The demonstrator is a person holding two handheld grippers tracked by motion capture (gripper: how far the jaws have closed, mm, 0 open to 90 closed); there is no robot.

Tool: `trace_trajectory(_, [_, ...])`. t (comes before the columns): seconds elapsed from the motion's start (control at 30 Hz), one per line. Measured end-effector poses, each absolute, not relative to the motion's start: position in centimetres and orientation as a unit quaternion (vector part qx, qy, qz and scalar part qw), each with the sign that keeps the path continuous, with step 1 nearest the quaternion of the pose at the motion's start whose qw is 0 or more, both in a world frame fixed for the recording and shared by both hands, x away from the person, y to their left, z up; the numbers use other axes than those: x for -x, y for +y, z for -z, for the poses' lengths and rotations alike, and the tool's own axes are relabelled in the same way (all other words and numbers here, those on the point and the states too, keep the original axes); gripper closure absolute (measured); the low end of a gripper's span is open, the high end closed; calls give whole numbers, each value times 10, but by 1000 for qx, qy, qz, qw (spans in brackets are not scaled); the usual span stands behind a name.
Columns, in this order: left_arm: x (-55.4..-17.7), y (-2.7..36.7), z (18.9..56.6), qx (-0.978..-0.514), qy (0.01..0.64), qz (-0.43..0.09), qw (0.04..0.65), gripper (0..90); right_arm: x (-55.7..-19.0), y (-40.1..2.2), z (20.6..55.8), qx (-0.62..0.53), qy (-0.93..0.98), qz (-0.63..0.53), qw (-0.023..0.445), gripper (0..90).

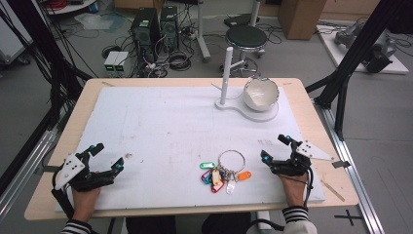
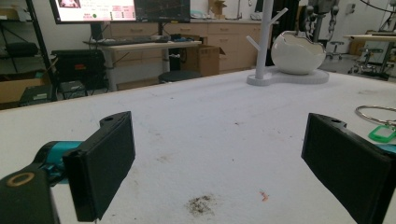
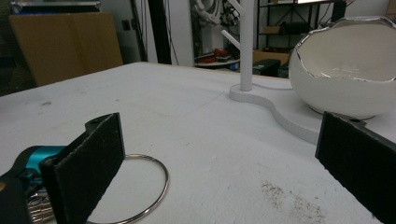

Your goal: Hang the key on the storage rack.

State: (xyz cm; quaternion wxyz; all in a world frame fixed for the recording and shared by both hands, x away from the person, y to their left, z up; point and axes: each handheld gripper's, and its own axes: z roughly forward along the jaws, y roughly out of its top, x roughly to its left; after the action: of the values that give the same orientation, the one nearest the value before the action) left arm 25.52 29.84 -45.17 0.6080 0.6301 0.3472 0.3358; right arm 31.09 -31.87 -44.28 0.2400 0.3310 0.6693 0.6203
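Right claw (image 1: 275, 147): I hold it released, jaws wide, empty, just right of the key ring (image 1: 231, 159).
Left claw (image 1: 107, 156): released, empty, resting near-left on the counter (image 1: 160, 126).
Ring: flat, near centre, tags (image 1: 219, 178) fanned nearward.
Approach: I judge one jaw should slide under the wire; stand (image 1: 227, 73) and bowl (image 1: 261, 93) are far off.

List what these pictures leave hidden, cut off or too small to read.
- Key ring, right gripper view: its near-left part and the tags sit behind the left jaw of the right claw.
- Key tags, high view: any lettering is too small to read.
- Green tag, left gripper view: cut off by the right edge.
- Egg-shaped bowl, high view: its inside bottom is hidden by its own rim.
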Motion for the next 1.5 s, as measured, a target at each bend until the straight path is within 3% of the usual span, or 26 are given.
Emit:
trace_trajectory(0.2, [-255, 298, 452, -632, 345, -337, 606, 101, -312, -321, 417, -322, 670, -622, 245, 9])
trace_trajectory(0.9, [-256, 297, 451, -635, 347, -336, 603, 101, -354, -288, 349, -280, 786, -518, 188, 9])
trace_trajectory(1.5, [-255, 296, 451, -639, 344, -341, 598, 100, -399, -223, 333, -223, 914, -322, 107, 9])
